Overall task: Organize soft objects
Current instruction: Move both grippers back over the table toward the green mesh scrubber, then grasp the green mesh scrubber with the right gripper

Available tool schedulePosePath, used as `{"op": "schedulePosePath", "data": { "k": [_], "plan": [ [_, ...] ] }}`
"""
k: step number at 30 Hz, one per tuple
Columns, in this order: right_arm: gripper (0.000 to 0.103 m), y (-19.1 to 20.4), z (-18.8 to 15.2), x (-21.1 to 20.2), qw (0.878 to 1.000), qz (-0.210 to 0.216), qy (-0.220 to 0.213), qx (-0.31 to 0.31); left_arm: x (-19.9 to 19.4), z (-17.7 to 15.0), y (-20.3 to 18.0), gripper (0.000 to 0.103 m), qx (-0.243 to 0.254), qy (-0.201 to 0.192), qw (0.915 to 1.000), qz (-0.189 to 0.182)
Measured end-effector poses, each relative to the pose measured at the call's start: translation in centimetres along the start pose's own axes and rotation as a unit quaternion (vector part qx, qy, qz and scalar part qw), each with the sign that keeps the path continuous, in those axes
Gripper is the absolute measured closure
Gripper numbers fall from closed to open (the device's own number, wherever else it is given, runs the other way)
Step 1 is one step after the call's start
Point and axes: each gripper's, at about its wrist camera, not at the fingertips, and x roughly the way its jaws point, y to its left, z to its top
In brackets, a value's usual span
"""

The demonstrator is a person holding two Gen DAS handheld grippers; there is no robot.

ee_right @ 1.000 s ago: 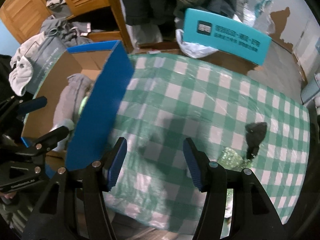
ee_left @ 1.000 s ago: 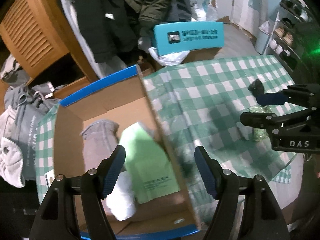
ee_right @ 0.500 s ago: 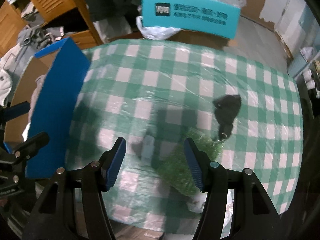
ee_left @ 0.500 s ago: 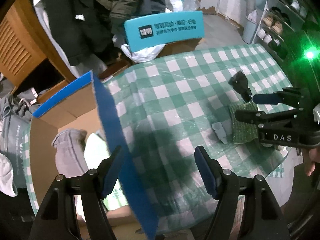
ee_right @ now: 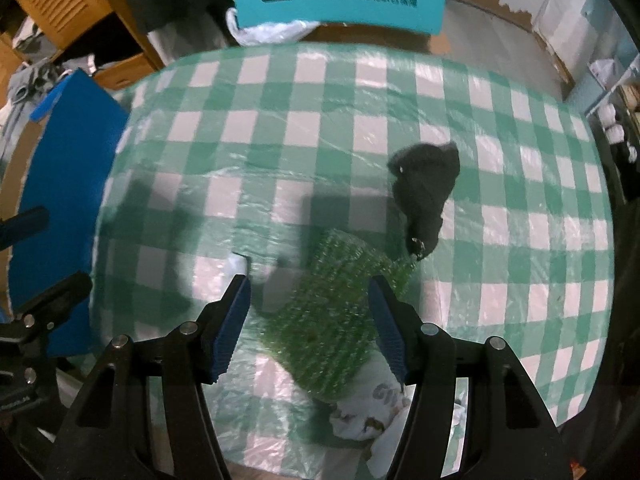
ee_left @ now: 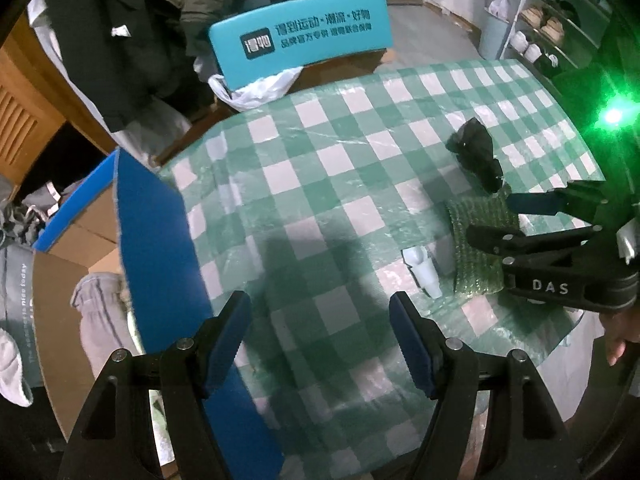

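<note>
Right gripper [ee_right: 309, 312] being held open and empty above green bubble-wrap pouch [ee_right: 332, 320], black cloth [ee_right: 426, 188] lying at one o'clock, left gripper [ee_left: 320, 340] being held wide, nothing gripped, blue-flapped cardboard box [ee_left: 160, 248] at nine o'clock on checked tablecloth [ee_left: 320, 184].

Both grippers, left gripper [ee_left: 320, 338] and right gripper [ee_right: 309, 324], point steeply down (fingers apparently apart, empty).
</note>
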Motion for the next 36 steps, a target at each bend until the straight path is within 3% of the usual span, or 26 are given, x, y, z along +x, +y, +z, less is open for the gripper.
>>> {"op": "schedulePosePath", "data": {
  "k": [17, 21, 23, 27, 36],
  "plan": [
    [0.042, -1.5, -0.2, 4.7, 0.998, -0.02, 0.053, 0.009, 4.8, 1.2, -1.3, 0.03, 0.006, 0.041, 0.9991, -0.008],
    [0.041, -1.0, -0.5, 5.0, 0.999, -0.032, 0.044, -0.006, 4.9, 1.2, -1.5, 0.03, 0.01, 0.042, 0.999, -0.01],
    [0.05, -0.5, -0.7, 4.9, 0.998, -0.037, 0.038, -0.015, 5.0, 1.2, -1.8, 0.03, 0.013, 0.042, 0.999, -0.011],
    [0.084, 0.5, -0.7, 4.7, 0.999, -0.015, 0.031, -0.023, 5.3, 1.1, -1.9, 0.03, 0.015, 0.044, 0.9988, -0.015],
    [0.088, -0.9, -0.9, 3.0, 1.0, 0.015, 0.011, -0.007, 6.1, 1.9, -2.4, 0.03, 0.002, 0.047, 0.9981, -0.039]
  ]
}}
